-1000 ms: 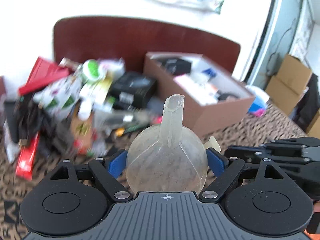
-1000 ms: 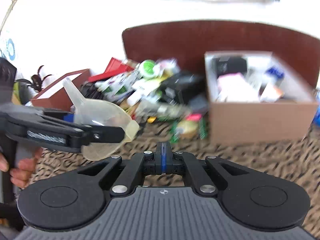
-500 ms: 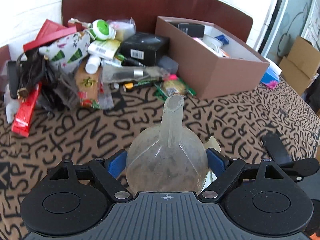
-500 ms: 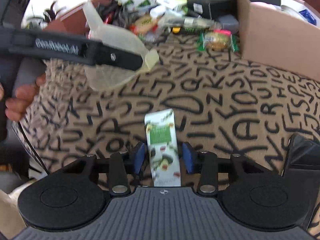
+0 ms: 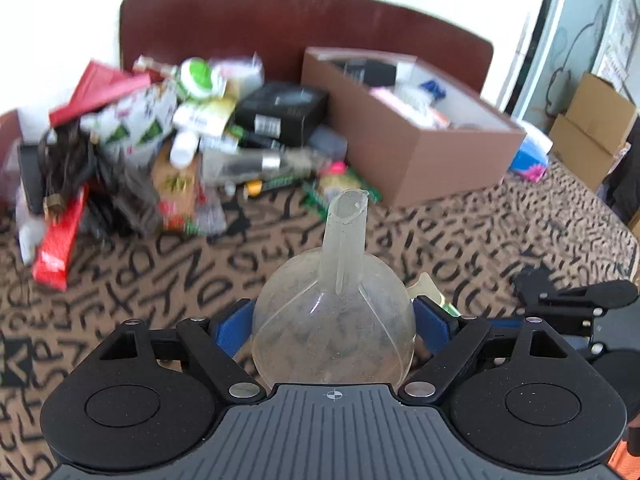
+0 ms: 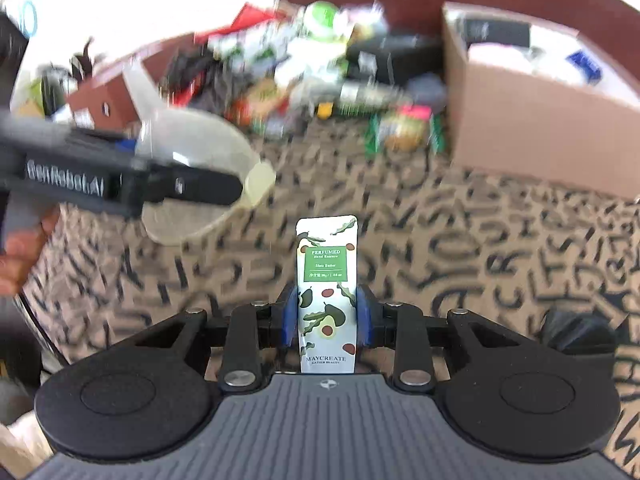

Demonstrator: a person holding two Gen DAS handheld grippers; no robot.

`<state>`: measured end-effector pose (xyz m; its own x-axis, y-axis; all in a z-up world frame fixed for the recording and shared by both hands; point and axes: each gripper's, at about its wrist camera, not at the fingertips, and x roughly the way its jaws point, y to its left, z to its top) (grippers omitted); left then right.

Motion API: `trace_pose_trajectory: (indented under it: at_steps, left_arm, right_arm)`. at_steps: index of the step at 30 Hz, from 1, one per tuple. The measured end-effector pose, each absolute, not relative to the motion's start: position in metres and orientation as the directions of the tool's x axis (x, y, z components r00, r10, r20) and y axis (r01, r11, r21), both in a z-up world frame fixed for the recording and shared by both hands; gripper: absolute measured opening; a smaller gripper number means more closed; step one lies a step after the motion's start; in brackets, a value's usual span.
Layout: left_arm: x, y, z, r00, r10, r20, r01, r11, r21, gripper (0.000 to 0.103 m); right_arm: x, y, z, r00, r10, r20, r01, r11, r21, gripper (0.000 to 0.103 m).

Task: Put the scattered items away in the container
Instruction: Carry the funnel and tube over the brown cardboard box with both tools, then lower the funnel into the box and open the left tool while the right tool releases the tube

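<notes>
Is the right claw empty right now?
No, the right claw is shut on a hand cream tube with an avocado print, held upright between its blue pads.

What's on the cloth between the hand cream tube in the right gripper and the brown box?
In the right wrist view, only bare lettered tablecloth lies between the hand cream tube and the brown box; the clutter pile sits left.
</notes>
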<state>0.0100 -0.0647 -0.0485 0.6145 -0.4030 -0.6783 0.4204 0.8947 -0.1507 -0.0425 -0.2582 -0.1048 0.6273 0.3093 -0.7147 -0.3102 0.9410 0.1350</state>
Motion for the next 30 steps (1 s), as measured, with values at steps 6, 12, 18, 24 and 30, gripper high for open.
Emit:
trace_pose_trajectory:
  at_steps: [6,12,18,24,30]
  left_arm:
    - [0.023,-0.082,-0.002,0.644,-0.474,-0.601,0.479,0.862,-0.167,0.085]
    - [0.045,-0.113,0.048,0.674,-0.526,-0.519,0.525,0.835,-0.163,0.085]
    - [0.087,-0.159,0.074,0.678,-0.543,-0.496,0.535,0.827,-0.174,0.085]
    - [0.139,-0.214,0.07,0.676,-0.529,-0.513,0.517,0.837,-0.181,0.085]
    - [0.193,-0.261,0.037,0.652,-0.505,-0.566,0.482,0.852,-0.204,0.085]
  right_arm:
    - [-0.024,-0.287,-0.044,0.747,0.306,-0.59,-0.263,0.951,0.16,0.034]
    - [0.001,-0.326,0.016,0.844,0.255,-0.471,-0.204,0.966,0.159,0.035]
    - [0.039,-0.363,0.047,0.899,0.115,-0.422,-0.082,0.992,0.096,0.035]
    - [0.089,-0.402,0.038,0.893,0.011,-0.45,0.015,0.998,0.054,0.035]
    - [0.135,-0.438,0.004,0.848,-0.042,-0.529,0.065,0.998,0.024,0.035]
